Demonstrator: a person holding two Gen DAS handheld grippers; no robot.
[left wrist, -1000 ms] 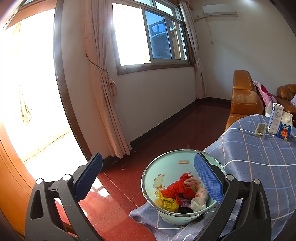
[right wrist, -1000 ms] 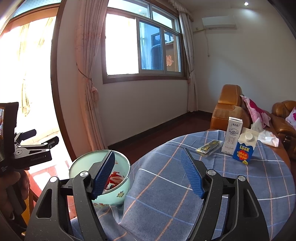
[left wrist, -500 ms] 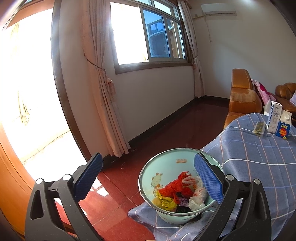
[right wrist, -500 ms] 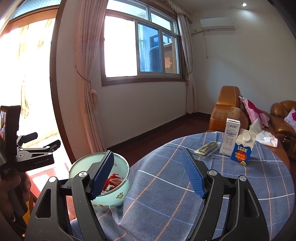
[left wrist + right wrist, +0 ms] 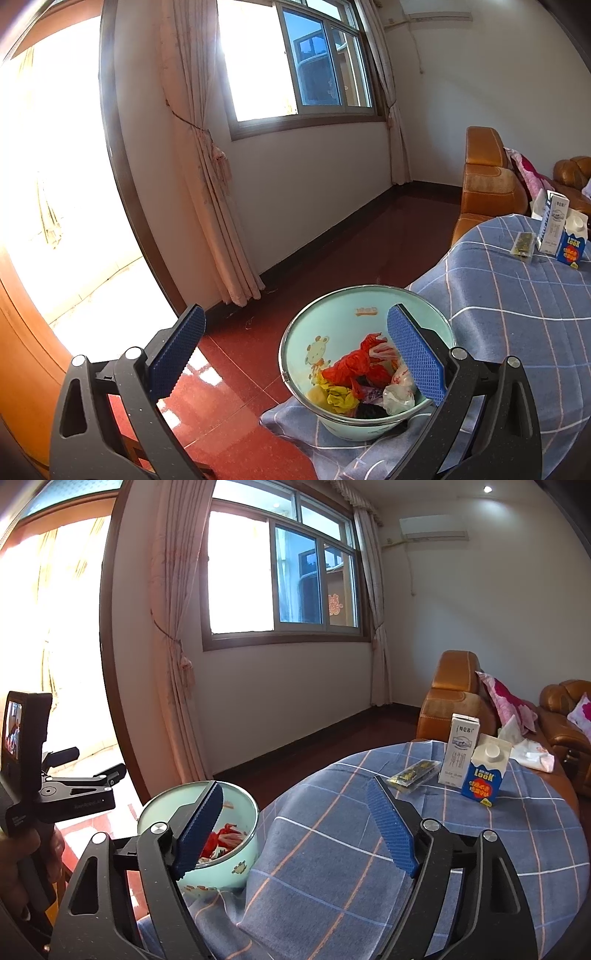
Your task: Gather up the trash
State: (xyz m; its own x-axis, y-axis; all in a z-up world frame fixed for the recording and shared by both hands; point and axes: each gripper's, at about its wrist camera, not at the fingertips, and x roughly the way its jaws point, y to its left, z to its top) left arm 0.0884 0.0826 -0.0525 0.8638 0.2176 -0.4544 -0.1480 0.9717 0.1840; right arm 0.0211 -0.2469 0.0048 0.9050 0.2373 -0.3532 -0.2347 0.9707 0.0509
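Observation:
A pale green enamel bowl [image 5: 334, 325] stands at the near left edge of the table and holds crumpled red, yellow and white trash [image 5: 360, 373]. It also shows in the right wrist view [image 5: 243, 819]. My left gripper [image 5: 295, 350] is open and empty, above the bowl's left side. My right gripper [image 5: 295, 827] is open and empty over the blue checked tablecloth [image 5: 332, 849]. A dark snack wrapper [image 5: 413, 773], a white carton [image 5: 461, 751] and a blue carton [image 5: 485, 775] stand at the table's far side.
An orange leather sofa [image 5: 452, 686] with pink cushions stands behind the table. A white tissue or bag [image 5: 532, 755] lies on the sofa arm. Red tiled floor [image 5: 332, 266], curtains and a window are to the left. The left gripper's handle and screen [image 5: 22, 738] show at left.
Both views have drifted slightly; the left gripper has pulled back a little from the bowl. Both grippers stay open and empty.

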